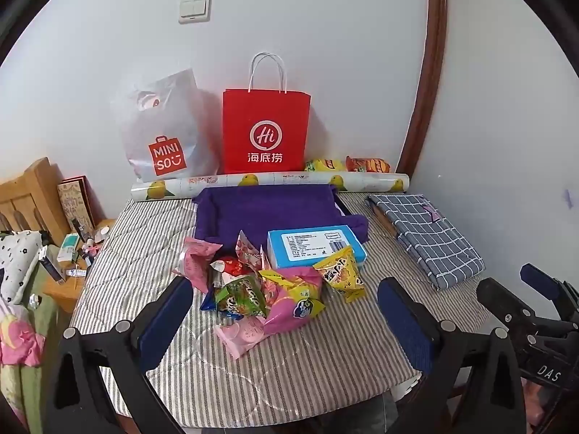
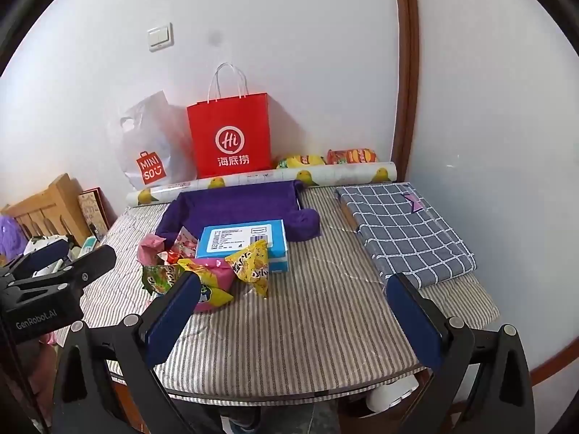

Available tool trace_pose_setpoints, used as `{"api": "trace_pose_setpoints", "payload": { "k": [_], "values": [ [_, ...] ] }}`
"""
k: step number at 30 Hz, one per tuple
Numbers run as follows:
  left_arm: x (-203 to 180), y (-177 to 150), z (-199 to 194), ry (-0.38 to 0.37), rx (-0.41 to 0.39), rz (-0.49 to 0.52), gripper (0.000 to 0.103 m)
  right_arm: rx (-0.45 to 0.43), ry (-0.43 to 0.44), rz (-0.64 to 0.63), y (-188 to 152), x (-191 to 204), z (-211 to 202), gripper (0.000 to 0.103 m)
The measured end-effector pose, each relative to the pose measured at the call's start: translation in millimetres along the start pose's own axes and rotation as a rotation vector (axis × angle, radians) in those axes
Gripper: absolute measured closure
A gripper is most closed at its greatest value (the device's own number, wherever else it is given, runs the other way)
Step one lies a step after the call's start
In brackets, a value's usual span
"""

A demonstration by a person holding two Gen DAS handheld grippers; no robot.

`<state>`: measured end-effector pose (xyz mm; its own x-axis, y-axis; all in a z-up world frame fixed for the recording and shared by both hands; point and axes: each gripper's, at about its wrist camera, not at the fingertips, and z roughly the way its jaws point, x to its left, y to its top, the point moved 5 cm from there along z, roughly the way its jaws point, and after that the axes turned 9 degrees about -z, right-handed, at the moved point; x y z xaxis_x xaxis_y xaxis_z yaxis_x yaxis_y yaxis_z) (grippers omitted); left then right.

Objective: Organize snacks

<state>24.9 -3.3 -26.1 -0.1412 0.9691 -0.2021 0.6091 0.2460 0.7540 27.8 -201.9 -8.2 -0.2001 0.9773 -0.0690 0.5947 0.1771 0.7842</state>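
Note:
A heap of snack packets (image 1: 267, 285) lies on the striped table top (image 1: 289, 369): a pink packet (image 1: 289, 303), a green one (image 1: 240, 294) and a yellow triangular one (image 1: 342, 275). A blue box (image 1: 315, 247) rests behind them against a purple cloth-lined tray (image 1: 267, 209). My left gripper (image 1: 286, 284) hovers open just in front of the heap, holding nothing. My right gripper (image 2: 294, 278) is open over bare striped cloth, to the right of the heap (image 2: 210, 271) and the blue box (image 2: 246, 240). Nothing sits between its fingers.
A red paper bag (image 1: 266, 130) and a white plastic shopping bag (image 1: 163, 137) stand against the back wall. A printed paper roll (image 1: 271, 182) and two chip bags (image 1: 365, 164) lie there too. A folded checked cloth (image 1: 427, 235) fills the right side. A cluttered bedside (image 1: 72, 249) is left.

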Motion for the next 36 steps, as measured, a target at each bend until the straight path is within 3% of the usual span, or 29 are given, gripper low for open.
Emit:
{"api": "trace_pose_setpoints", "payload": {
  "k": [36],
  "values": [
    [-4, -2, -6, -0.016, -0.003, -0.003, 0.0, -0.019, 0.016, 0.015, -2, 7, -12, 0.002]
  ]
}}
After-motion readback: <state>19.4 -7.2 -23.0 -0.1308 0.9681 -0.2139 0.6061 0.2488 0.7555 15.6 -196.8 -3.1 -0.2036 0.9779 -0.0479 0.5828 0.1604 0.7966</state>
